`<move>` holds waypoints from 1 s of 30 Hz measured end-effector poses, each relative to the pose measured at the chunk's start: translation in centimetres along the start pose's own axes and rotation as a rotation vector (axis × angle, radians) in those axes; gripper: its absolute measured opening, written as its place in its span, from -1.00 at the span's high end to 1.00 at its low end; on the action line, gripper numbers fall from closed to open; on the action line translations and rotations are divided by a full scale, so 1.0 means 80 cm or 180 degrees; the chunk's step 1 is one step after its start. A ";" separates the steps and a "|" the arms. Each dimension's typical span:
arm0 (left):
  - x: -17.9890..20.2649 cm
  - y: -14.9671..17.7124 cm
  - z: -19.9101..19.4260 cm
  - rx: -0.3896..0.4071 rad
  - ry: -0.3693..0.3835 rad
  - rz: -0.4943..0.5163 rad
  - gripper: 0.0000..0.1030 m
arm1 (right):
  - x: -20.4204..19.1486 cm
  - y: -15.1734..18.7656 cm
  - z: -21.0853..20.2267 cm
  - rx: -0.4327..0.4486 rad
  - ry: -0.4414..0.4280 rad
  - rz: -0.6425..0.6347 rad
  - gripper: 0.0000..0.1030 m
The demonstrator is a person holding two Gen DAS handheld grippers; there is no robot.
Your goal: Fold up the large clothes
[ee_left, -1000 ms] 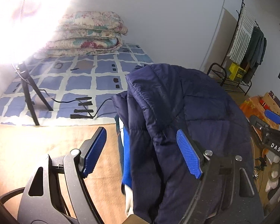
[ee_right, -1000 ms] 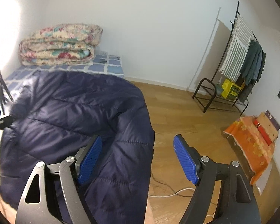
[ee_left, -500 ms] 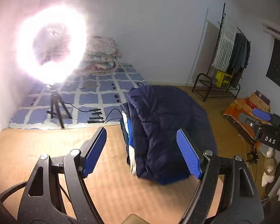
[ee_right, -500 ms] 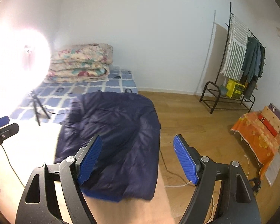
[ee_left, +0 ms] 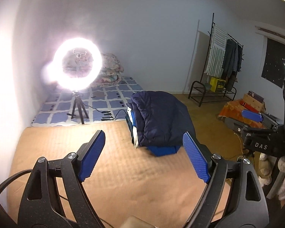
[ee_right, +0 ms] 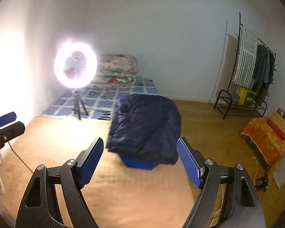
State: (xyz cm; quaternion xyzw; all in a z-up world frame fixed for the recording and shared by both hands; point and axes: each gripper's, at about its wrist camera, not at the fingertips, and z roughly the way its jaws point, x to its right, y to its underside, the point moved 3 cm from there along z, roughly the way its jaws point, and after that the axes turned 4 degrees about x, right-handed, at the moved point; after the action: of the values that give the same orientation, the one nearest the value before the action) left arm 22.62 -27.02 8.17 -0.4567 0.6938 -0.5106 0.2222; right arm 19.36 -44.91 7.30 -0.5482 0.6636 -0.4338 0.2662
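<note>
**Folded navy jacket on the tan mat, both grippers empty**

Left wrist view: The glare of the ring light (ee_left: pixel 77 63) washes out the left wall and hides a part of the floral bedding (ee_left: pixel 112 70) behind it. The lower layers under the jacket are hard to make out; only white and blue edges show at its left side. The left gripper (ee_left: pixel 145 156) has its jaws wide apart and holds nothing. The navy quilted jacket (ee_left: pixel 159 120) lies folded on the tan mat (ee_left: pixel 66 152), ahead of the gripper and apart from it, a little toward the right finger. A bright blue piece (ee_left: pixel 162 150) shows under its near edge. The right gripper (ee_left: pixel 251 115) is at the right border, partly cut off, so its opening is not clear here.

Right wrist view: The same glare hides the wall and the middle of the light (ee_right: pixel 75 64). The right gripper (ee_right: pixel 140 161) is wide open and empty. The jacket (ee_right: pixel 146 127) lies ahead, between the lines of the two fingers, not touching them. Its surface is puffy with stitched lines, and its front edge overhangs the blue piece (ee_right: pixel 139 163). The left gripper (ee_right: pixel 5 119) shows only in part at the left border.
</note>
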 end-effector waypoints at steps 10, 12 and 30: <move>0.005 0.062 -0.106 -0.0017 -0.0045 0.0093 -0.86 | -0.030 0.053 -0.065 0.0119 -0.0127 0.0221 -0.58; 0.003 0.074 -0.118 -0.0028 -0.0069 0.0093 -0.91 | -0.038 0.065 -0.073 0.0127 -0.0151 0.0234 -0.58; -0.007 0.112 -0.143 0.0066 -0.0233 0.0070 -1.00 | -0.068 0.117 -0.093 0.0177 -0.0135 0.0193 -0.60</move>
State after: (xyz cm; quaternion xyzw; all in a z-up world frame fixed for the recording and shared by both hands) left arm 10.39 -20.22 4.29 -0.4651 0.6848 -0.4983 0.2578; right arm 9.94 -37.37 2.07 -0.5293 0.6619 -0.4321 0.3084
